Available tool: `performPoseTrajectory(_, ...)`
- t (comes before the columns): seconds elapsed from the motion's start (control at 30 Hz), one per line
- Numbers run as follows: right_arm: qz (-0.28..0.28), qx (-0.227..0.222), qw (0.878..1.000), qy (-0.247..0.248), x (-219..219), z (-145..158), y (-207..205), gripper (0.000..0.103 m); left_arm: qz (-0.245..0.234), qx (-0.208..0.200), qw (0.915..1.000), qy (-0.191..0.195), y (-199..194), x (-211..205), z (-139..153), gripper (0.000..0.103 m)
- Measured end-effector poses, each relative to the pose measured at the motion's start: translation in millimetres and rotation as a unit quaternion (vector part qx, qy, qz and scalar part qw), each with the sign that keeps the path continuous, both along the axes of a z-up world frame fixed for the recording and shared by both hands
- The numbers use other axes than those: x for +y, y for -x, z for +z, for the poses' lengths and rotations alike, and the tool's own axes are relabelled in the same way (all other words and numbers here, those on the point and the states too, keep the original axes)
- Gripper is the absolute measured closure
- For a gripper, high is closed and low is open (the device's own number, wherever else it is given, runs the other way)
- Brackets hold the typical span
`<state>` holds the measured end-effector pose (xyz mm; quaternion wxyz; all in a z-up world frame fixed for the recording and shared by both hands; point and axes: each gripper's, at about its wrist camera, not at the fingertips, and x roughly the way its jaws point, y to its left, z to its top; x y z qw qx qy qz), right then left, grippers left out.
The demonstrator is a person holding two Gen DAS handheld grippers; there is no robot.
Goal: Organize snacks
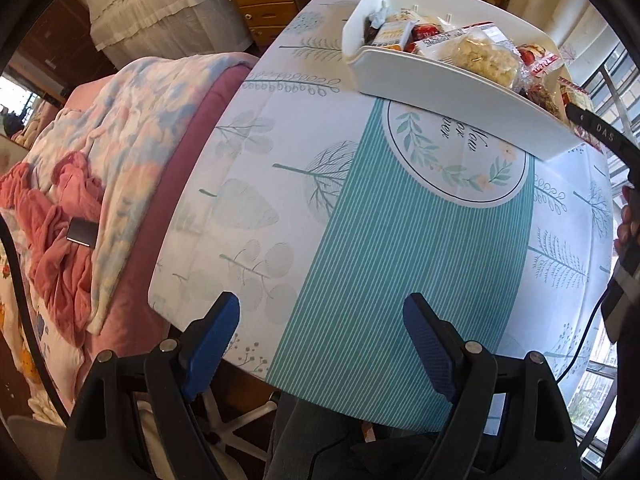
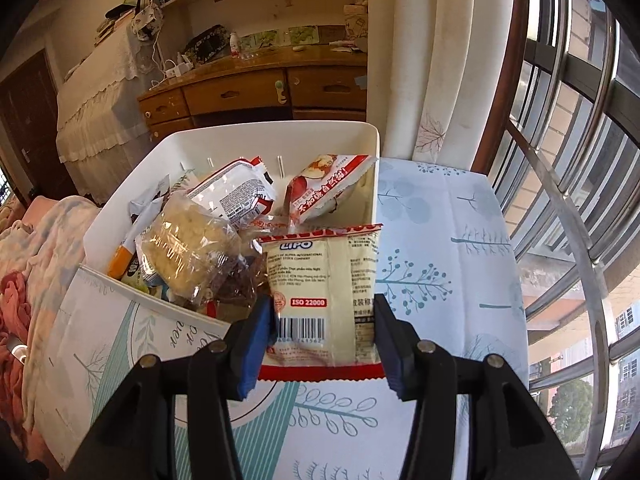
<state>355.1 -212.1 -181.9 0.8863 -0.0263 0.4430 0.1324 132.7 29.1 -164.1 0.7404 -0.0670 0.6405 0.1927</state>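
A white bin (image 1: 448,92) holding several snack packets stands at the far side of the table; it also shows in the right wrist view (image 2: 132,184). My right gripper (image 2: 320,328) is shut on a cream and red LIPO snack packet (image 2: 324,280) and holds it at the bin's near right corner, over the rim. A clear bag of pale puffed snack (image 2: 188,248) and a red and white packet (image 2: 324,188) lie inside the bin. My left gripper (image 1: 320,320) is open and empty over the near edge of the table, well short of the bin.
The table wears a white and teal leaf-print cloth (image 1: 400,260). A bed with pink and blue blankets (image 1: 100,160) lies to the left. A wooden desk with drawers (image 2: 256,92) stands behind the bin. Curtains and a barred window (image 2: 560,160) are to the right.
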Motion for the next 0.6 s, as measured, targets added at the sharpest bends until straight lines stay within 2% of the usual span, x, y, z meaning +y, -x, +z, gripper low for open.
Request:
performPoseTrajectory(0.23, 0.029, -0.002, 1.0, 0.001, 11, 14, -27, 0.052, -0.011, -0.022, 0.9997, -0.003, 1, 1, 13, 0.02)
performPoseTrajectory(0.3, 0.037, -0.003, 0.999, 0.0, 16, 21, -29, 0.048, -0.018, -0.033, 0.9993, -0.004, -1, 3, 19, 0.02)
performPoseTrajectory(0.37, 0.032, -0.008, 0.999, -0.002, 19, 28, -27, 0.028, -0.022, -0.045, 0.9987, -0.002, -3, 7, 25, 0.02)
performPoseTrajectory(0.4, 0.029, -0.009, 1.0, -0.008, 21, 32, -27, 0.024, -0.025, -0.051, 0.9984, 0.0, -4, 10, 28, 0.02)
performPoseTrajectory(0.43, 0.024, -0.011, 1.0, -0.016, 22, 37, -25, 0.021, -0.028, -0.057, 0.998, 0.002, -5, 13, 32, 0.02)
performPoseTrajectory(0.6, -0.005, -0.016, 0.999, -0.033, 27, 59, -12, 0.019, -0.055, -0.1, 0.9934, 0.012, -12, 33, 53, 0.02)
